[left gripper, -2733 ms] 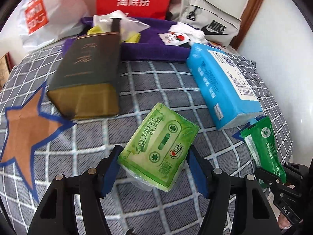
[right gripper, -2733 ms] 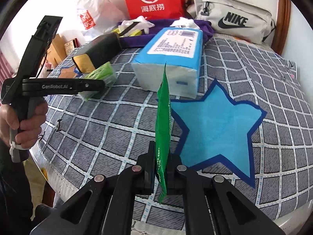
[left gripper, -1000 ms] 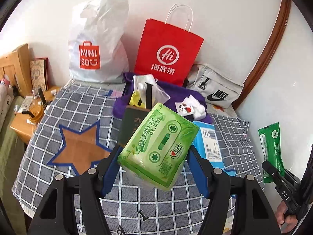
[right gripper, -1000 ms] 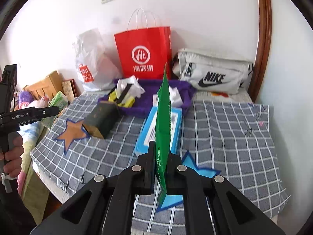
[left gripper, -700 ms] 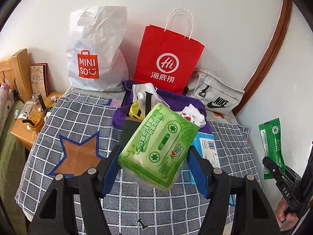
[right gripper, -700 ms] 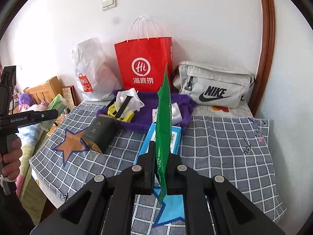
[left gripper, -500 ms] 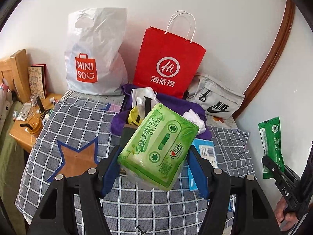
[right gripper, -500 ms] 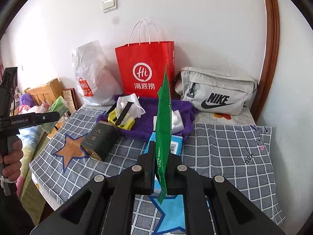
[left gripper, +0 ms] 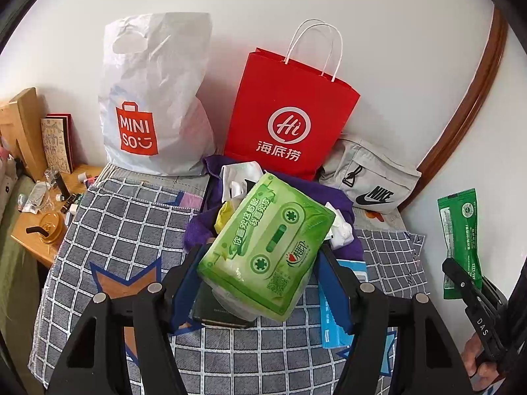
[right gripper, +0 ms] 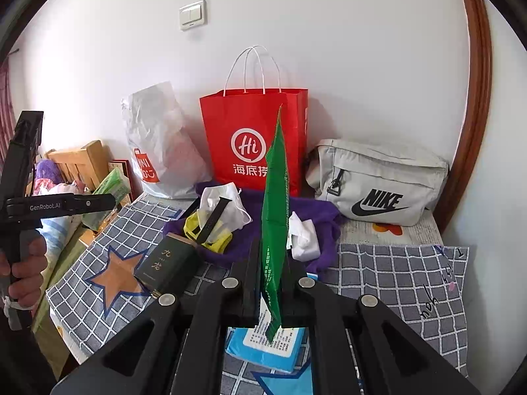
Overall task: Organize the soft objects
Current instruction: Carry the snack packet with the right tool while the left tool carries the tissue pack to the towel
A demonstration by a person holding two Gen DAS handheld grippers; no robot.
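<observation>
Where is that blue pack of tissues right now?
The blue tissue pack lies on the checked bedspread, low in the right wrist view beneath the right tongs, just in front of the purple cloth.

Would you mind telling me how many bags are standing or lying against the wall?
3: white plastic bag on the left, red paper bag in the middle, grey sling bag lying on the right. Others may be hidden.

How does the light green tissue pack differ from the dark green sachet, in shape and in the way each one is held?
The light green tissue pack is thick and pillow-like; the dark green sachet is flat and thin. The pack sits between widely spread pads of the left gripper; the sachet is pinched edge-on, upright, in the nearly closed right gripper. The pack bears a cassette drawing; the sachet bears small print. Both are green, soft and held above the bed.
</observation>
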